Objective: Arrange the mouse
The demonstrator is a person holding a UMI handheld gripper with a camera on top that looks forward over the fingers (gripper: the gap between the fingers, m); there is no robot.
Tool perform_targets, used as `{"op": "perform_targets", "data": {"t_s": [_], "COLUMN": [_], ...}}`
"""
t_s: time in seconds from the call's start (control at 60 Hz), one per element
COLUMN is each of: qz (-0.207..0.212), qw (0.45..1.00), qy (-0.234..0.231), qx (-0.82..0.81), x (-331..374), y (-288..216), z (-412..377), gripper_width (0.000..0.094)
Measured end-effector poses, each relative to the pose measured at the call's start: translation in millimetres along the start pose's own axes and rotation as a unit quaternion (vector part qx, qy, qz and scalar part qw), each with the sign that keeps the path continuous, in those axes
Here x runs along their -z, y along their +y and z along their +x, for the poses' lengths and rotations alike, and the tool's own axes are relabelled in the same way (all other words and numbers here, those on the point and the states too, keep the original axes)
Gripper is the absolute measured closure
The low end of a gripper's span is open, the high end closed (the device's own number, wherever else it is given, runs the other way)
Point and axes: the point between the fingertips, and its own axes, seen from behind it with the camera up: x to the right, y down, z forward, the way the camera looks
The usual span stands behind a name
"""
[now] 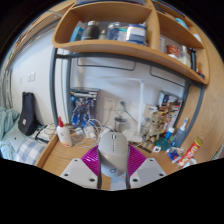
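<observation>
A grey and white computer mouse [113, 150] sits between my gripper's [113, 160] two fingers, its nose pointing away from me. The magenta pads [93, 158] press against both of its sides, so the gripper is shut on it. The mouse is held above the wooden desk [60, 153]; I cannot tell whether its underside touches the surface.
A wooden shelf [115, 45] with boxes runs overhead. Behind the mouse are tangled cables, a white bottle with a red cap [64, 133] and a black stand [28, 112] on the left. Bottles and small items [165, 125] crowd the right.
</observation>
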Motion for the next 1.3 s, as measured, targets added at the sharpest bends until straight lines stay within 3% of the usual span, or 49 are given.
{"op": "perform_targets", "data": {"t_s": [0.083,0.2,0.3,0.45,0.717,0.767,0.817,1.017,1.117,1.3], "qz": [0.001,-0.043,-0.078,-0.153,-0.19,-0.2,-0.188,-0.208,-0.227,-0.2], "qw": [1.0,0.998,0.995,0.987,0.98,0.978,0.98,0.977,0.974,0.98], "qy": [0.015,0.047,0.045,0.024,-0.013,-0.016,-0.014,-0.008,0.003,0.004], "qx": [-0.016,-0.008,-0.033,-0.048,-0.062,-0.056,-0.059,-0.054,-0.014,-0.01], "x": [5.3,-1.7,-21.5,-50.3,-83.3,-86.2,-89.8,-87.3,-76.6,-34.4], "y": [10.3,60.7,113.2,198.4,259.4,270.2,267.8,273.1,267.7,201.6], "z": [57.0,127.1,153.6,155.2,125.0,120.8,119.9,121.4,126.8,121.5], "gripper_width": [0.0614,0.0615,0.0615,0.0616,0.0613,0.0578,0.0563,0.0416,0.0254,0.0252]}}
